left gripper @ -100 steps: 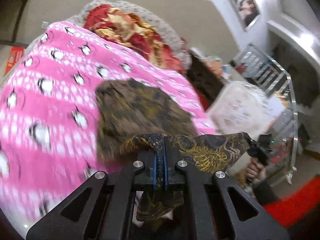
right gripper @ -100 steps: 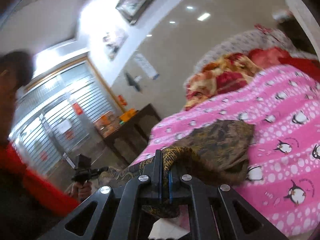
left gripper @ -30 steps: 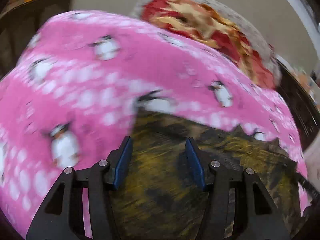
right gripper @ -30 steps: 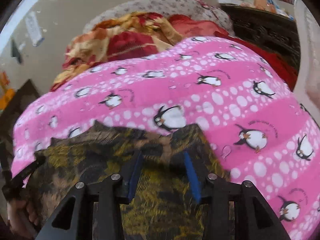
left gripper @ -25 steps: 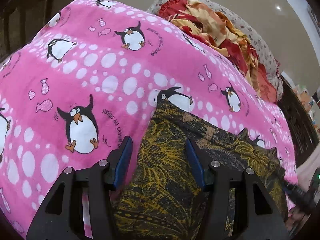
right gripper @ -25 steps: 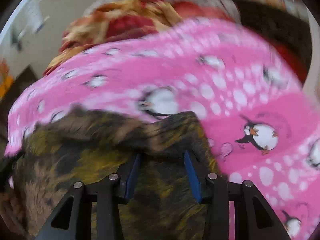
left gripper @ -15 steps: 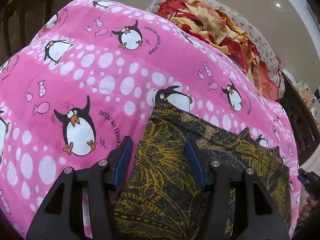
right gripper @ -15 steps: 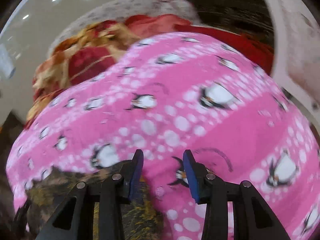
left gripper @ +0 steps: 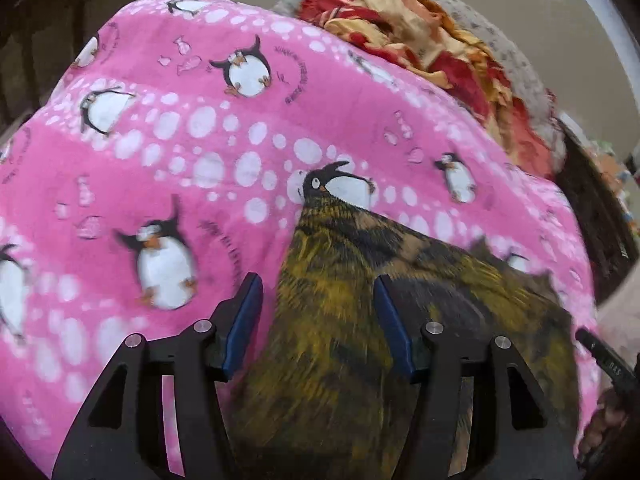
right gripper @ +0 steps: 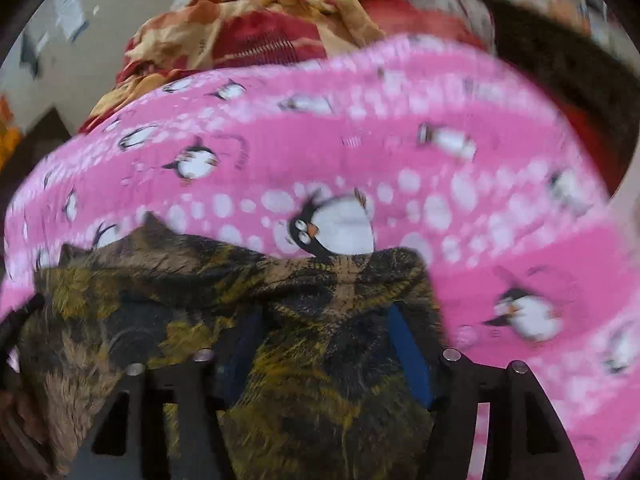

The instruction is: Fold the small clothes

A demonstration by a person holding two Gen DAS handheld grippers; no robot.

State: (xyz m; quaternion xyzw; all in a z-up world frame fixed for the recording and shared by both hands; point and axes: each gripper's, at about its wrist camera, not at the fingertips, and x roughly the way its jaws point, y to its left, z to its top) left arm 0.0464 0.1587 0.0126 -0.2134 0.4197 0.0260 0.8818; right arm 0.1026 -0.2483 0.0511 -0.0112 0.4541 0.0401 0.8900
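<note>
**Dark garment flat on the pink blanket, both claws apart over it**

Your dark brown-and-yellow garment (left gripper: pixel 360 320) lies spread on the pink penguin blanket (left gripper: pixel 180 140) that covers the bed, at the near edge of the bed. Beyond its far edge you have a wide stretch of bare blanket, running up to the crumpled red and yellow bedding (left gripper: pixel 420 40) at the far end. To your left of the garment the blanket is open as well.

The garment's long axis runs side to side across your view, and its far-left corner comes to a point at a printed penguin. The cloth looks thin and limp, with a leafy print; the blanket looks soft and fleecy.

Your left claw (left gripper: pixel 316 316) stands apart over the garment's left part, its blue pads clear of the cloth. Your right claw (right gripper: pixel 324 344) has just been opening; its jaws stand apart with the garment's right end between them, unclamped.
</note>
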